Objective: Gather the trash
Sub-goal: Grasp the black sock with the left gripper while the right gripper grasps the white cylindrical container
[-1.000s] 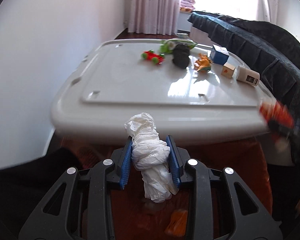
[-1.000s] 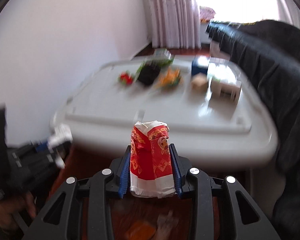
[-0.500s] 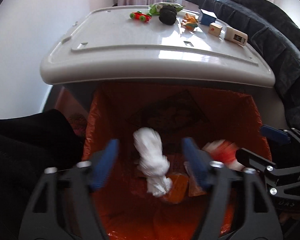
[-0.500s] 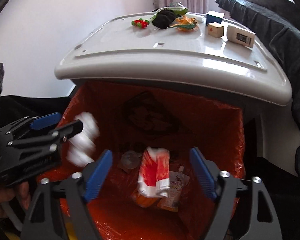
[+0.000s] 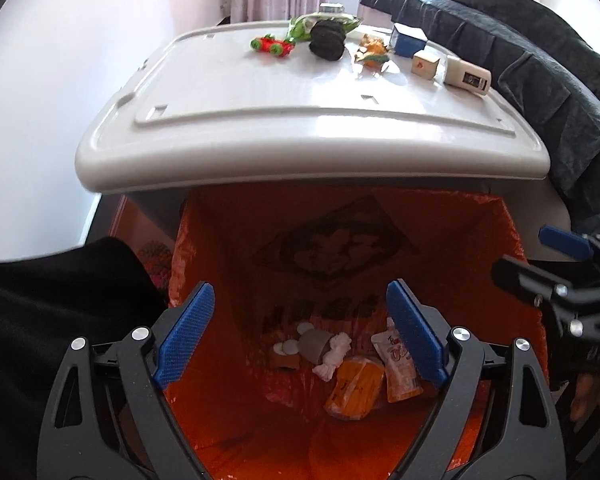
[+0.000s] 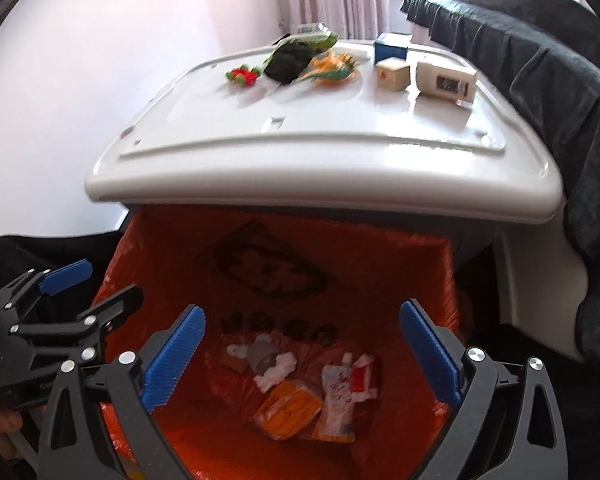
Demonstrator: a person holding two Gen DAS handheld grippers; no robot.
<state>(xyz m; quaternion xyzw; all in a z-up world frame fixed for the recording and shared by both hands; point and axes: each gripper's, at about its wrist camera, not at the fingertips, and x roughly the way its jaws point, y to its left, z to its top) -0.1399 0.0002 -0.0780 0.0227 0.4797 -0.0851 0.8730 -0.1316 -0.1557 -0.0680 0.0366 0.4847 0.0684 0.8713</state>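
Note:
Both grippers hang over an orange-lined trash bin [image 5: 440, 216] [image 6: 380, 248]. My left gripper [image 5: 300, 336] is open and empty; it also shows in the right wrist view [image 6: 96, 300]. My right gripper [image 6: 300, 352] is open and empty; it also shows in the left wrist view [image 5: 540, 256]. The white crumpled tissue [image 5: 334, 354] [image 6: 276, 368] lies at the bin's bottom. The red-and-white wrapper [image 6: 362, 372] lies there too, beside an orange packet [image 5: 354, 388] [image 6: 288, 408], a white pouch [image 5: 398, 364] [image 6: 338, 400] and a grey cup [image 5: 314, 344] [image 6: 262, 354].
A white lid-like tabletop [image 5: 260, 120] [image 6: 300, 152] stands just behind the bin. On its far end are a red-green toy [image 5: 271, 45], a dark lump [image 5: 327, 40], an orange toy [image 5: 374, 54], small boxes [image 5: 425, 65] and a white box [image 6: 446, 80]. A dark sofa [image 5: 540, 64] runs along the right.
Both grippers tipped down over the bin and opened. The tissue fell from the left gripper and the red wrapper from the right; both now lie at the bin's bottom.

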